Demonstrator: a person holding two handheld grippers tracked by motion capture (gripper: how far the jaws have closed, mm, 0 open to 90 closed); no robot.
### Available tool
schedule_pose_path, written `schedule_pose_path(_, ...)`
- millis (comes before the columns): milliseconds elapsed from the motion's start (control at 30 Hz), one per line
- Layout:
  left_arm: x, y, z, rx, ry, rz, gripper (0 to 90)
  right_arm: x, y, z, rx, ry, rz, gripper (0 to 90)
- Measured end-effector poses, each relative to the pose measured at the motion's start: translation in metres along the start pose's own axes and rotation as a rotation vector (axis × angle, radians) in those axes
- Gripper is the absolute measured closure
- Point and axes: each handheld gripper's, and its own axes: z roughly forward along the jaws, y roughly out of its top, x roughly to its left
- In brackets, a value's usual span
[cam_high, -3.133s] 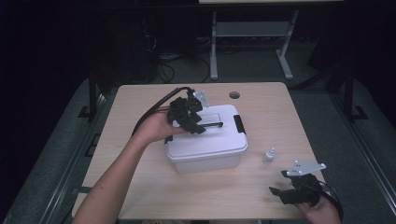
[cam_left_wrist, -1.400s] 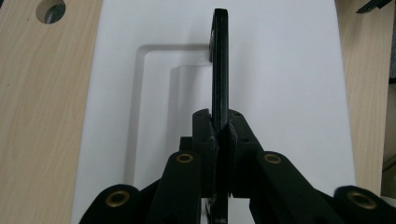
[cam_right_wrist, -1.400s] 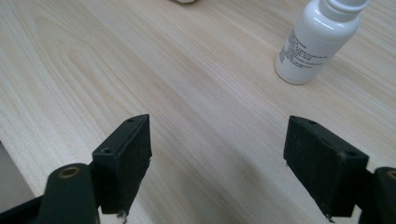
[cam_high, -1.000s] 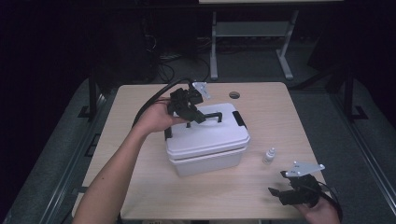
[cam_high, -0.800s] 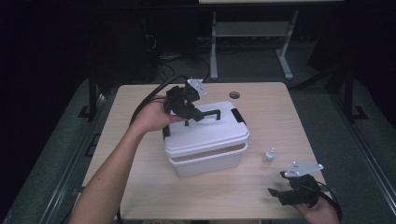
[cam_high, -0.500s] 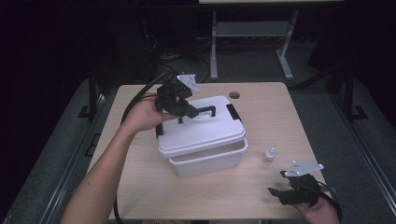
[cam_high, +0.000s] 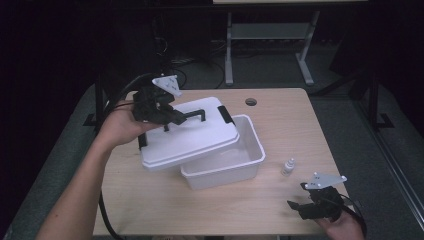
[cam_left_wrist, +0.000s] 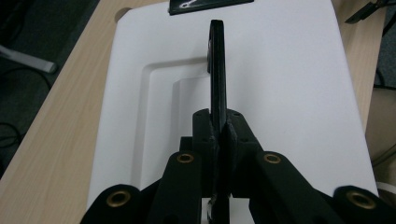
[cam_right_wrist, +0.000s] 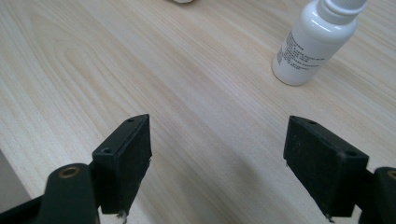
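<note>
The left gripper (cam_high: 167, 119) was pinched tight on the black handle (cam_high: 192, 114) of the white lid (cam_high: 190, 137). The lid hung tilted in the air, above the left part of the white box (cam_high: 235, 167), so the box was half uncovered. This looked like the step of taking the lid off. The right gripper (cam_high: 305, 205) rested near the table (cam_high: 165, 210) edge with its jaws wide apart, holding nothing. A small white bottle (cam_high: 288, 167) stood just ahead of it. Next, the lid probably needed a free spot on the table.
</note>
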Motion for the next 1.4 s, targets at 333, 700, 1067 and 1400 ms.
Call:
schedule_pose_path(333,-0.002,-0.028,-0.030,-0.004,0.048,-0.049,84.1,0.000,0.002,0.002,0.004,-0.002,-0.012,22.7)
schedule_pose_path(700,-0.004,-0.056,-0.048,0.001,0.083,-0.089,84.1,0.000,0.001,0.002,0.009,-0.008,-0.008,22.7)
schedule_pose_path(1067,-0.006,-0.089,-0.065,0.005,0.115,-0.141,84.1,0.001,0.003,0.004,0.017,-0.008,-0.016,22.7)
schedule_pose_path(1400,-0.007,-0.122,-0.065,0.002,0.120,-0.180,84.1,0.000,0.005,0.006,0.024,-0.011,-0.012,22.7)
